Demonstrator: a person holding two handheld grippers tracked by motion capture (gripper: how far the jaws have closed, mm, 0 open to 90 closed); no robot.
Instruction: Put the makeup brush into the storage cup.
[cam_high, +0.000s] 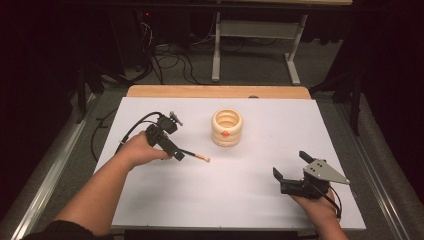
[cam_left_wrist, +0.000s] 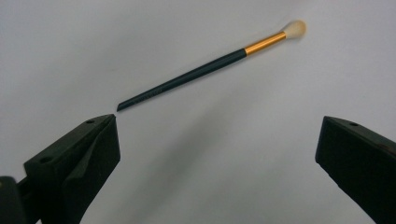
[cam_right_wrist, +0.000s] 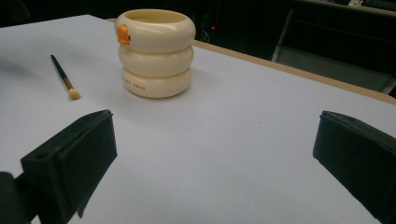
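Reaching: left hand-held gripper (cam_left_wrist: 217, 154) hovers wide open, holding nothing, just short of the brush's dark handle tip.
Brush (cam_left_wrist: 205, 70): flat on the white counter (cam_high: 250, 190), bristles toward the cream ringed cup (cam_high: 226, 128), near it but apart.
Advice: lower straight, straddle the handle mid-length, close squarely so the thin stick doesn't roll.
Right hand-held gripper (cam_high: 288, 169): jaws wide apart, empty, well clear.

A lab: white test table (cam_high: 250, 190), floor cables (cam_high: 170, 62), dark surroundings.
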